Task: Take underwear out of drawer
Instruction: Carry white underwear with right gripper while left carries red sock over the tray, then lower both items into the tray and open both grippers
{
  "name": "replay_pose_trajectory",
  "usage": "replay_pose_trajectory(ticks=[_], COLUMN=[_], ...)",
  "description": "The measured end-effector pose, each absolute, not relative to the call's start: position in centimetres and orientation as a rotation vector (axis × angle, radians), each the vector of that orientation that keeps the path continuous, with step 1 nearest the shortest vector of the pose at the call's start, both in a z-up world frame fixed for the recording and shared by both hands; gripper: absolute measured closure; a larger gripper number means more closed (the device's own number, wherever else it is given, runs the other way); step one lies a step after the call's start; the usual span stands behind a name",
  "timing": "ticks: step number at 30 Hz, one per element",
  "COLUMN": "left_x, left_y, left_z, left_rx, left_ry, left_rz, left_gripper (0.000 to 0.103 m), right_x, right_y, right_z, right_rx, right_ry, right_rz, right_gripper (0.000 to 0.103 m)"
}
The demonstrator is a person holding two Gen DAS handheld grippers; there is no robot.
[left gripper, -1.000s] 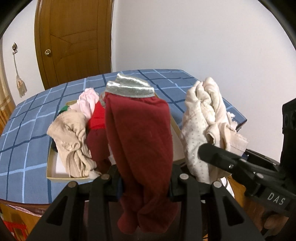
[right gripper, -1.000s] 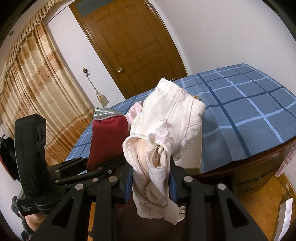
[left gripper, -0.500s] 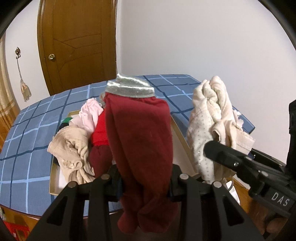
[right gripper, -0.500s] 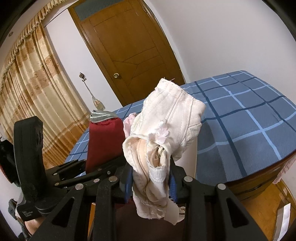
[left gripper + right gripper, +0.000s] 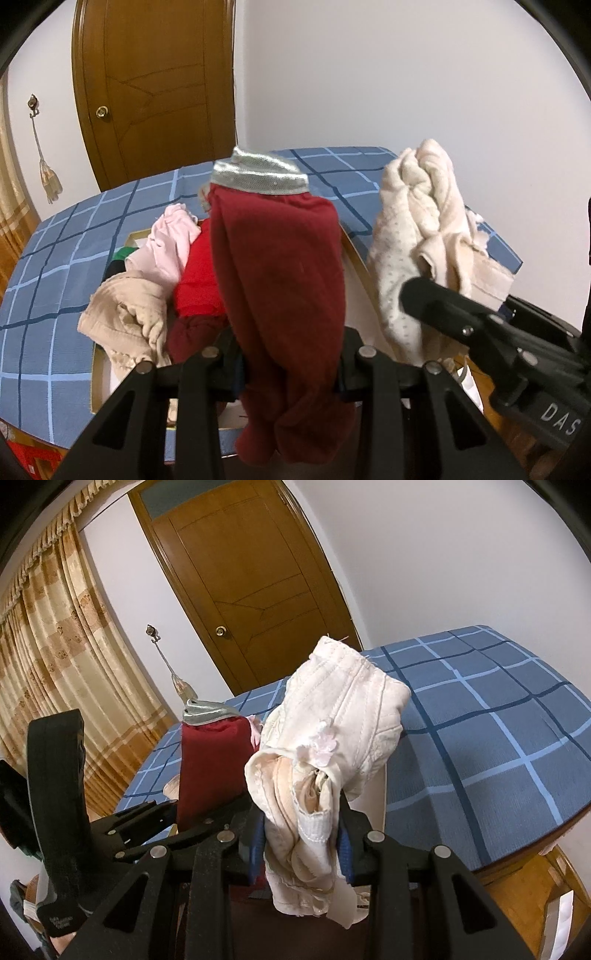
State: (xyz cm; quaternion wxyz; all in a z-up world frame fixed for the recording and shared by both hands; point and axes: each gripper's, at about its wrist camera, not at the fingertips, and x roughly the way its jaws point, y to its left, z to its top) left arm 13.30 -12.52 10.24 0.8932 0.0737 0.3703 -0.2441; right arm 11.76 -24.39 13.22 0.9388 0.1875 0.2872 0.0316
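Pinching a dark red cotton underwear with silver waistband (image 5: 280, 295), the left gripper (image 5: 291, 365) holds it upright, the shallow cardboard drawer (image 5: 96, 384) ahead and below. From the right wrist, the right gripper (image 5: 301, 838) clamps a cream ribbed underwear (image 5: 332, 746), upright too.

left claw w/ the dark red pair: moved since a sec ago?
Yes. The left claw, shut on the dark red underwear, has pulled back from the drawer: the drawer's near edge sits lower in the left view.

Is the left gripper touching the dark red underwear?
Touching. The left wrist view shows the left gripper shut on the dark red underwear, fabric pinched between both pads.
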Motion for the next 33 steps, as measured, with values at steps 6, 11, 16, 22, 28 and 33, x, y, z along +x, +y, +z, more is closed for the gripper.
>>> replay_pose_trajectory(ticks=[6,11,16,22,28,33], left_x=[14.5,15.4,16.1,16.9,17.8,18.0], left_y=[-12.8,-13.0,-13.4,-13.7,-14.1,-14.5], left_z=[9.5,8.6,8.0,6.7,5.4,5.0], left_rx=[0.165,0.166,0.166,0.176,0.183,0.185], left_ry=[0.786,0.81,0.826,0.854,0.882,0.891], left_rz=[-0.495,-0.48,-0.477,-0.462,-0.455,-0.452], left_gripper=[0.069,0.069,0.069,0.069,0.069,0.069], right_x=[14.0,15.7,16.7,18.0,19.2,20.0], right_y=[-24.3,-24.7,-24.8,-24.7,-24.7,-25.2], right_z=[13.0,12.4,11.8,10.5,9.0,8.0], right_rx=[0.383,0.384,0.39,0.394,0.399,0.407], right_ry=[0.599,0.613,0.631,0.675,0.716,0.734], right_rz=[0.06,0.052,0.055,0.068,0.07,0.059], right_gripper=[0.068,0.068,0.068,0.068,0.068,0.068])
